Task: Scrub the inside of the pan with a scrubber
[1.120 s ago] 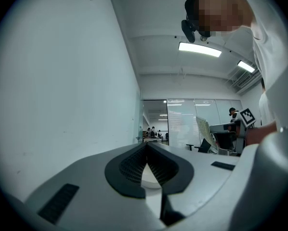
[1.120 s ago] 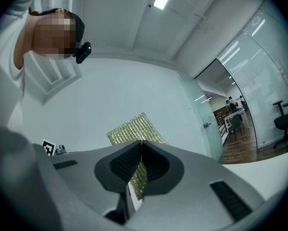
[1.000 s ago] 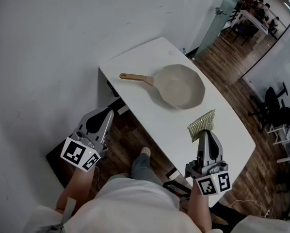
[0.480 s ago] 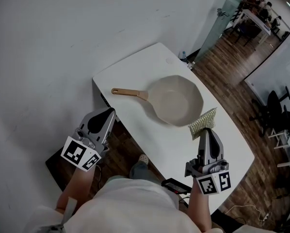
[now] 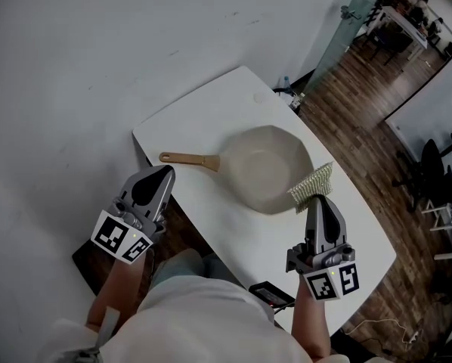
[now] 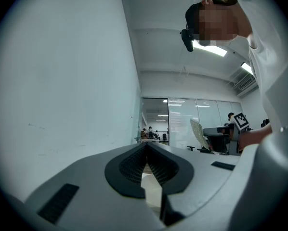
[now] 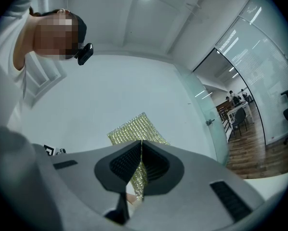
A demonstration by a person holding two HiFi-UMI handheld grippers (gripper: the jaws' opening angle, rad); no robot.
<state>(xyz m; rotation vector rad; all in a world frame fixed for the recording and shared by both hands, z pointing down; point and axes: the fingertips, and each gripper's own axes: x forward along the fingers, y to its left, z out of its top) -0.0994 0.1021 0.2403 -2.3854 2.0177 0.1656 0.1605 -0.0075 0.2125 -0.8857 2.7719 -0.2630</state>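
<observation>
A cream pan (image 5: 265, 166) with a wooden handle (image 5: 187, 158) lies on the white table (image 5: 211, 112); its handle points left. My right gripper (image 5: 317, 200) is shut on a gold mesh scrubber (image 5: 311, 185), which hangs just past the pan's right rim. In the right gripper view the scrubber (image 7: 135, 131) sticks up from between the closed jaws. My left gripper (image 5: 162, 172) is shut and empty, held off the table's near left edge, short of the handle. In the left gripper view its jaws meet with nothing between them.
A white wall runs behind the table. Dark wooden floor (image 5: 347, 89) lies to the right, with a glass partition (image 5: 339, 29) and office chairs (image 5: 438, 165) beyond. A small dark device (image 5: 270, 294) lies at the table's near edge by my body.
Pan and table have drawn nearer and shifted left in the head view. The scrubber now sits by the pan's right rim, and the left gripper is closer to the handle.
</observation>
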